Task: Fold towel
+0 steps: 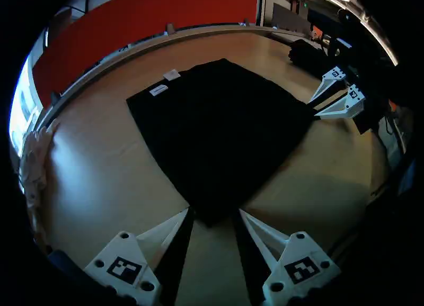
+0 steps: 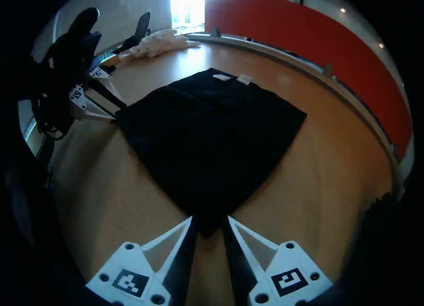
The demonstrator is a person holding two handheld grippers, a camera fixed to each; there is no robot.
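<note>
Left gripper (image 1: 213, 216) and right gripper (image 2: 210, 221) are both hanging open, each straddling a corner of the black towel (image 1: 222, 126) on the table (image 1: 106, 163).

The towel (image 1: 222, 131) is black with white tags (image 1: 159, 90); the table (image 1: 106, 168) is tan wood, the partition (image 1: 148, 20) red, the left gripper (image 1: 213, 215) white with black-and-white square markers (image 1: 124, 269).

Matt cloth towel (image 1: 222, 131), glossy wooden table (image 1: 106, 163)
</note>
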